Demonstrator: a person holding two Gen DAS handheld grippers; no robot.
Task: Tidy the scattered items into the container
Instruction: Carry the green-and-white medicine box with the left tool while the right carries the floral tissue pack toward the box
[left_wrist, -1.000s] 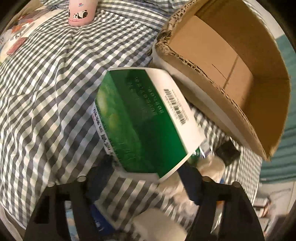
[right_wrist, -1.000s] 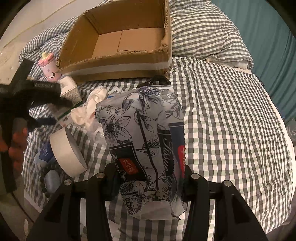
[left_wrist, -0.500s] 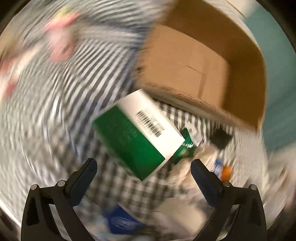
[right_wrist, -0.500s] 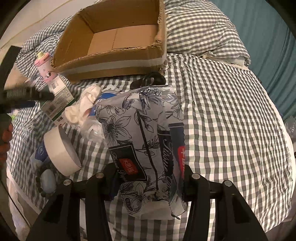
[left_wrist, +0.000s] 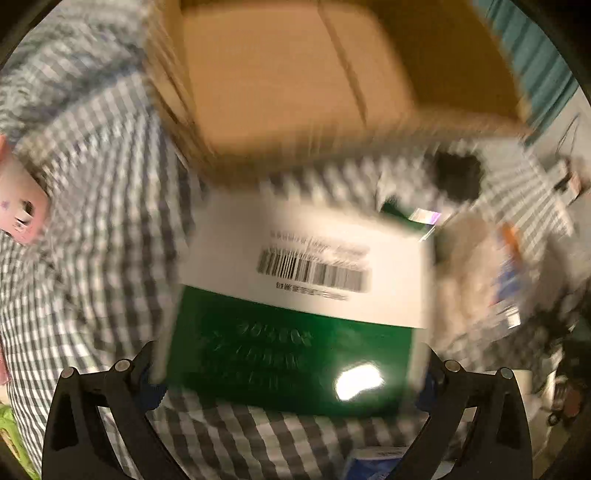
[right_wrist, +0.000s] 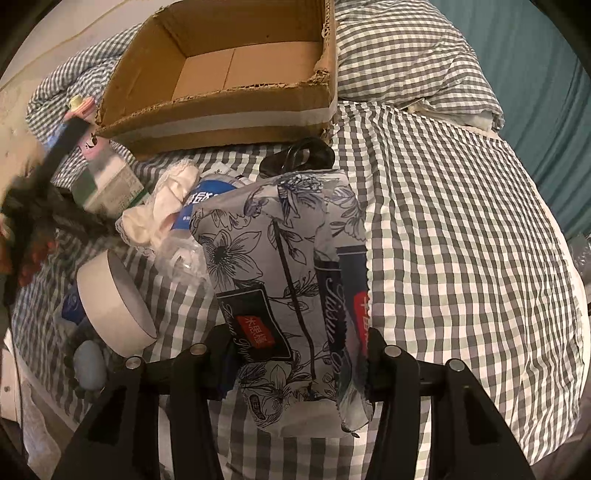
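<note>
Now your left gripper (left_wrist: 291, 373) clamps the green box (left_wrist: 295, 314) at frame centre, your right gripper (right_wrist: 299, 354) grips the tissue pack (right_wrist: 288, 280); next, carry both into the carton (right_wrist: 236, 66) at top.

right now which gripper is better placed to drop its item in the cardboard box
Left. The left gripper holds the green and white carton just short of the cardboard box; the right gripper, clamping the tissue pack, sits farther back.

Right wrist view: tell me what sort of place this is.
Most likely a bedroom. The work surface is a bed with a gingham sheet and a matching pillow at its head; a teal curtain hangs behind. A cardboard box sits on the bed.
</note>
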